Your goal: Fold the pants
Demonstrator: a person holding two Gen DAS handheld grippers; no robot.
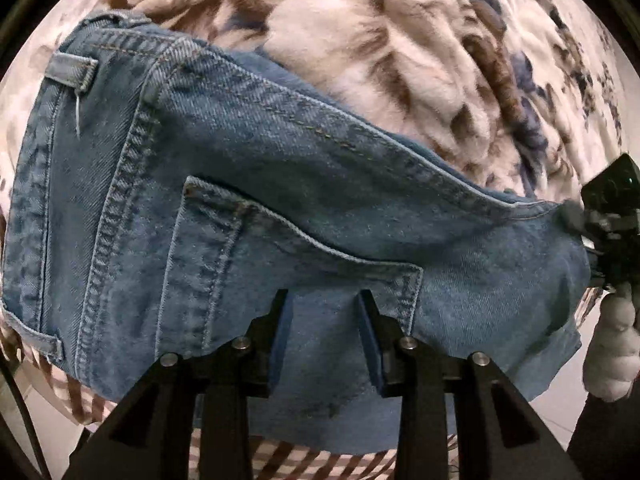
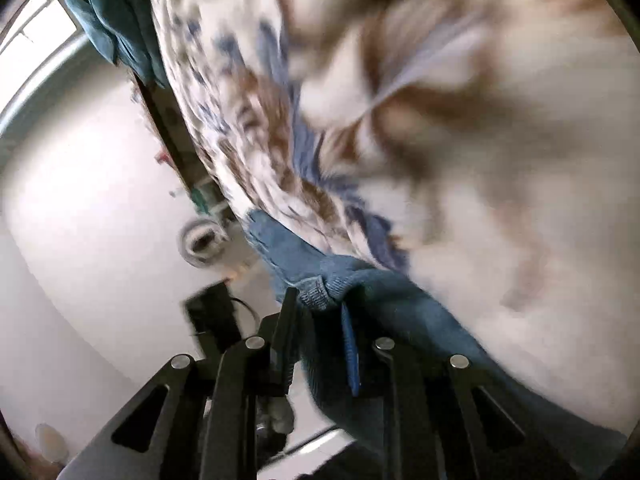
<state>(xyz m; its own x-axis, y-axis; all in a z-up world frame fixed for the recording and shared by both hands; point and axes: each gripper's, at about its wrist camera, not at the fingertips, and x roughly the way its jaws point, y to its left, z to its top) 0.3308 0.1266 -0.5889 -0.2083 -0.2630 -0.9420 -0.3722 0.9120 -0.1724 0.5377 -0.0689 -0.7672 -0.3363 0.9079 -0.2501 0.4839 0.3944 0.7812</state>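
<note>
Holding the pants (image 1: 280,208), both jaws pinched denim between them; pulling evenly should have kept the fold flat.

Pants (image 1: 248,216): mid-blue washed denim, lighter blue seam stitching, tan thread along the waistband seam. Bed cover (image 1: 400,60): cream with brown and dark blue floral print; brown-and-cream check strip (image 1: 312,460) at its near edge. Left gripper (image 1: 325,300) black with blue pads; right gripper (image 2: 316,304) the same. Gloved hand (image 1: 612,356) pale grey. Teal-blue cloth (image 2: 116,20) at the cover's far edge.
</note>
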